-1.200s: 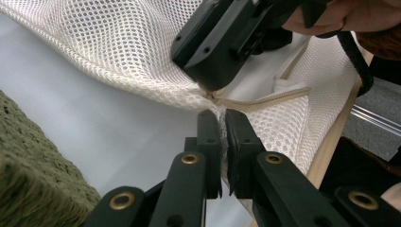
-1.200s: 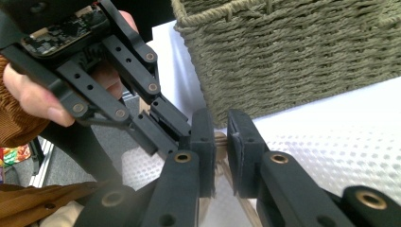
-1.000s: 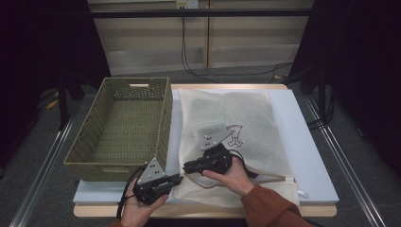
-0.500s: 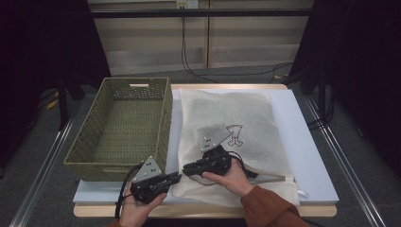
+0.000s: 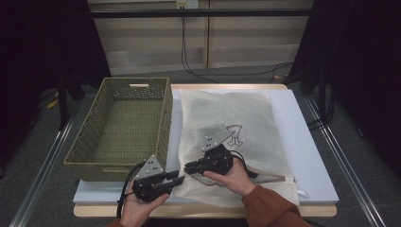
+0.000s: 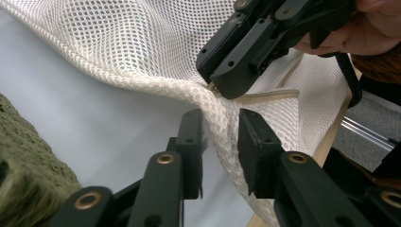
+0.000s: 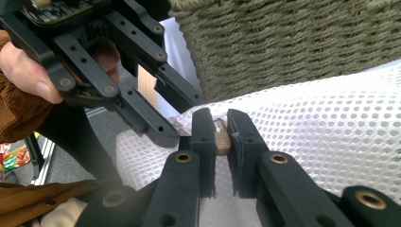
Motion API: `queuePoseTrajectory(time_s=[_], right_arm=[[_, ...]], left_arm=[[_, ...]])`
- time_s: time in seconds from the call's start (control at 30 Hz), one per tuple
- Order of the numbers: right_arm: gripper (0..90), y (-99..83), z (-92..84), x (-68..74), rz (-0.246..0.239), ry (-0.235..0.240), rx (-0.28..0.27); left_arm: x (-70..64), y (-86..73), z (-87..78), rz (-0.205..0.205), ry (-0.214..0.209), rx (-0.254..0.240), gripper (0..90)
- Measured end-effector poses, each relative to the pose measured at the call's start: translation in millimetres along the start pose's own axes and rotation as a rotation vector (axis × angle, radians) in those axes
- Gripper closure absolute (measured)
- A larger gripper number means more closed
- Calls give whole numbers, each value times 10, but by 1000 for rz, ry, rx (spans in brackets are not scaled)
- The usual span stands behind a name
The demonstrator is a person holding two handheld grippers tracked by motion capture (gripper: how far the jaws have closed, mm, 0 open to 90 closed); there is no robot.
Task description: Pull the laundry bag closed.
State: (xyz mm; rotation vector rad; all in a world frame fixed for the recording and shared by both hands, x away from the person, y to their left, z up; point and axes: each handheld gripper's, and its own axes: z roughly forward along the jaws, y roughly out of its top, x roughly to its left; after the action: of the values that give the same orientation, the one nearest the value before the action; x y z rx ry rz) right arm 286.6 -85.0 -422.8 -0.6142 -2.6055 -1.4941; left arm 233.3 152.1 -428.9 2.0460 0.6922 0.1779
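A white mesh laundry bag lies flat on the bench, beside a woven basket. The right gripper has its fingers clenched on the bag's small zipper pull. The left gripper, fingers just released, straddles the mesh edge. Best regrip that edge firmly before pulling the zipper.

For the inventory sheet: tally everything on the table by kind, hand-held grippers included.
Mesh bag: 1
Woven basket: 1
Grippers: 2, the left gripper and the right gripper
Total: 4
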Motion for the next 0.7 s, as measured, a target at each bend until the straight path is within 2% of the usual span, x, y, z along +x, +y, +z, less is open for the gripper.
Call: queuePoseTrajectory(time_s=[0.17, 0.27, 0.33, 0.43, 0.5, 0.67, 0.7], right_arm=[[826, 26, -25, 26, -11, -6, -8], [826, 35, -46, 26, -12, -8, -17], [826, 34, -66, 25, -11, -13, -19], [827, 32, -100, 29, -16, -13, -27], [827, 27, -98, 35, -22, -15, -27], [827, 23, -83, 51, -35, -22, -30], [827, 24, -84, 58, -38, -21, -31]], left_arm=[[20, 58, 44, -17, -29, 9, 663], [0, 129, 100, 21, -21, 49, 702], [-17, 150, 91, 47, -3, 57, 802], [9, 132, 64, 33, -17, 32, 852], [11, 141, 37, 27, -8, 28, 856], [26, 168, -18, 29, -7, 9, 860], [29, 174, -26, 41, 0, 12, 862]])
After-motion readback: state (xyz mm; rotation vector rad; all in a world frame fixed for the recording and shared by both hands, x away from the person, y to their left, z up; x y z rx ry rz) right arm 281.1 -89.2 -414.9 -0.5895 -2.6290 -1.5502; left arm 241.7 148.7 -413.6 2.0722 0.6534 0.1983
